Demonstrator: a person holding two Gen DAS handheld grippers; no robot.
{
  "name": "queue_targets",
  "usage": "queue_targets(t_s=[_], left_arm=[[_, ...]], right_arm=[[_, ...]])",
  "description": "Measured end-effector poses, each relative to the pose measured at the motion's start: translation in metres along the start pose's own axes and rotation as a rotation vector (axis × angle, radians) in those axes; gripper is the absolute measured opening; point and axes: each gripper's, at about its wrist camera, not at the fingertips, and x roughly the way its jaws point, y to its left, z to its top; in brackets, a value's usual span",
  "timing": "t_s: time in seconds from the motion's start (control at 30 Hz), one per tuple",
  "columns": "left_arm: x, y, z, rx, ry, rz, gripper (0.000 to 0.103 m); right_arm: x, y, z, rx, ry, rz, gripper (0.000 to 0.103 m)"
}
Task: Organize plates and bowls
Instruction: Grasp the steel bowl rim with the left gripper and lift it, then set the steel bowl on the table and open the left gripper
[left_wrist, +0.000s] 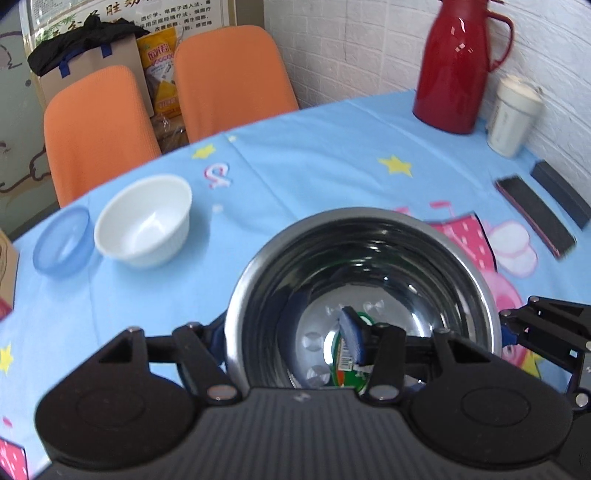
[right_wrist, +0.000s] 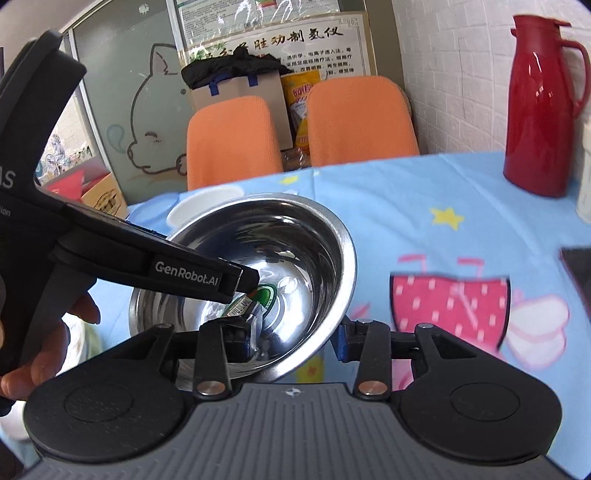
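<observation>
Altogether three bowls (left_wrist: 364, 280), two grippers (left_wrist: 288, 350).

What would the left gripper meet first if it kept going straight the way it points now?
Nothing new: the left gripper already straddles the near rim of the steel bowl, one finger inside. Pushed on, it would likely press on the bowl wall or shove it forward; beyond lies blue tablecloth, depth unclear.

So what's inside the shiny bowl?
A green sticker on the bottom of the steel bowl, plus one finger of each gripper reaching in. No food shows. The fingers hide part of the bottom.
</observation>
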Motion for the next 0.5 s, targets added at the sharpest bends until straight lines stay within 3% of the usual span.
queue_targets(t_s=[0.23,0.4,0.5], left_arm=[[-0.007,-0.006,-0.044,-0.002,0.030,-0.006,0.052],[0.002,-0.001,-0.048,-0.034,0.052,-0.006,0.052],[0.011,0.003,-0.051,-0.056,0.080,-0.021,0.056]], right_arm=[[-0.013,0.013,-0.038,0.011,0.046,0.014,0.073],[-0.004,0.015,-0.045,0.009,0.070,0.026,0.076],[0.003,0.013,-0.050,0.010,0.106,0.043,0.082]])
